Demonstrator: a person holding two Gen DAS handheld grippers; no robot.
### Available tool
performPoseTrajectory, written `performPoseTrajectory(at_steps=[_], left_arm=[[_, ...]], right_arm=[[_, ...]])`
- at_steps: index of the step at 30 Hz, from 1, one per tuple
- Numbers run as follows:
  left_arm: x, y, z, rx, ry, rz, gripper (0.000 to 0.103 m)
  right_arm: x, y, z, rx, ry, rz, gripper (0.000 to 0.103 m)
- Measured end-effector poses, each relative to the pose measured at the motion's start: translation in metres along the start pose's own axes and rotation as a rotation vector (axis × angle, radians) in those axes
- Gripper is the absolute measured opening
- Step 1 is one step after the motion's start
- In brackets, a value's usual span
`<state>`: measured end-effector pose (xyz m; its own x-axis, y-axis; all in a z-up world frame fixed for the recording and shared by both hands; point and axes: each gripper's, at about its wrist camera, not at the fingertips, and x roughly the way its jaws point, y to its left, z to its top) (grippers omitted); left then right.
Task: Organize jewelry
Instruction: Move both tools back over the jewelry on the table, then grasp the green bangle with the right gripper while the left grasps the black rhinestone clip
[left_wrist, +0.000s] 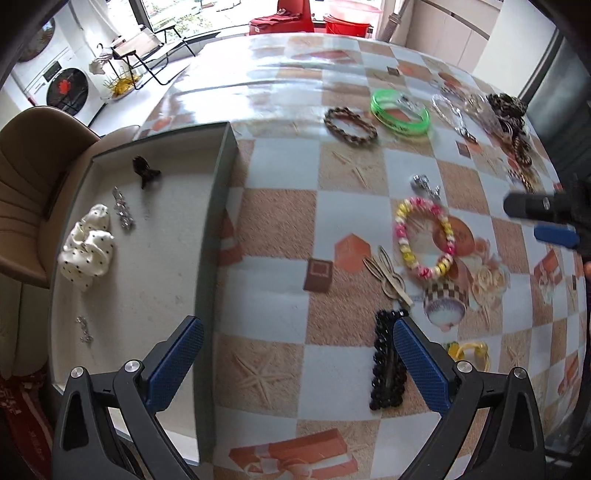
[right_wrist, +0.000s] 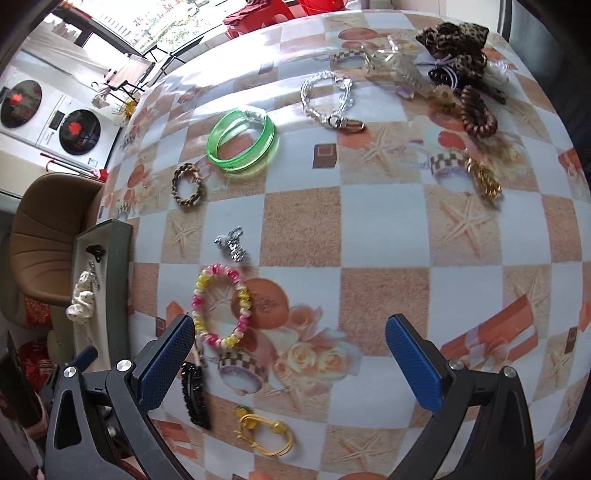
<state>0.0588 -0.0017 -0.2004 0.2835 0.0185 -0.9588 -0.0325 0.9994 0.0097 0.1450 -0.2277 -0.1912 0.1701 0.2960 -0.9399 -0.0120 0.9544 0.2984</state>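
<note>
- Left gripper (left_wrist: 297, 363): jaws spread wide, nothing between the pads, pointing steeply down over the tablecloth (left_wrist: 280, 206) at the tray's right wall.
- Right gripper (right_wrist: 290, 363): jaws fully spread and empty above the tablecloth.
- Black hair clip (left_wrist: 386, 363): lies flat just inside the left gripper's right finger; in the right wrist view it lies beside the right gripper's left finger.
- Yellow hair tie (right_wrist: 264, 434): nearest item, between the right gripper's fingers.
- Pink-and-yellow bracelet (right_wrist: 221, 304): beyond the clip, just ahead of the right gripper's left finger.
- Tray (left_wrist: 218, 236): left of the left gripper, holding a dotted white scrunchie (left_wrist: 88, 245) and small clips.
- Green bangle (right_wrist: 242, 140), brown braided band (right_wrist: 188, 184), clear chain (right_wrist: 327, 98): farther off.
- Leopard-print scrunchies (right_wrist: 454, 37): far edge.
</note>
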Motion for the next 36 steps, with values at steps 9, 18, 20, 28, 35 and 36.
performPoseTrajectory(at_steps=[9, 18, 20, 28, 35, 36], left_arm=[[0.015, -0.022, -0.017, 0.037, 0.049, -0.035, 0.103], [0.03, -0.035, -0.024, 0.05, 0.064, -0.026, 0.103], [0.032, -0.036, -0.026, 0.047, 0.065, -0.026, 0.103], [0.042, -0.041, -0.03, 0.035, 0.065, -0.025, 0.103], [0.049, -0.04, -0.032, 0.015, 0.052, -0.023, 0.103], [0.049, -0.041, -0.032, 0.012, 0.05, -0.023, 0.103]], right_arm=[[0.011, 0.008, 0.017, -0.081, 0.013, -0.021, 0.103], [0.03, 0.029, 0.041, -0.184, -0.01, -0.073, 0.103], [0.032, 0.03, 0.051, -0.18, -0.024, -0.072, 0.103], [0.051, 0.033, 0.095, -0.124, -0.052, -0.082, 0.098], [0.066, 0.027, 0.113, 0.017, -0.056, -0.057, 0.077], [0.067, 0.029, 0.114, 0.023, -0.065, -0.062, 0.074]])
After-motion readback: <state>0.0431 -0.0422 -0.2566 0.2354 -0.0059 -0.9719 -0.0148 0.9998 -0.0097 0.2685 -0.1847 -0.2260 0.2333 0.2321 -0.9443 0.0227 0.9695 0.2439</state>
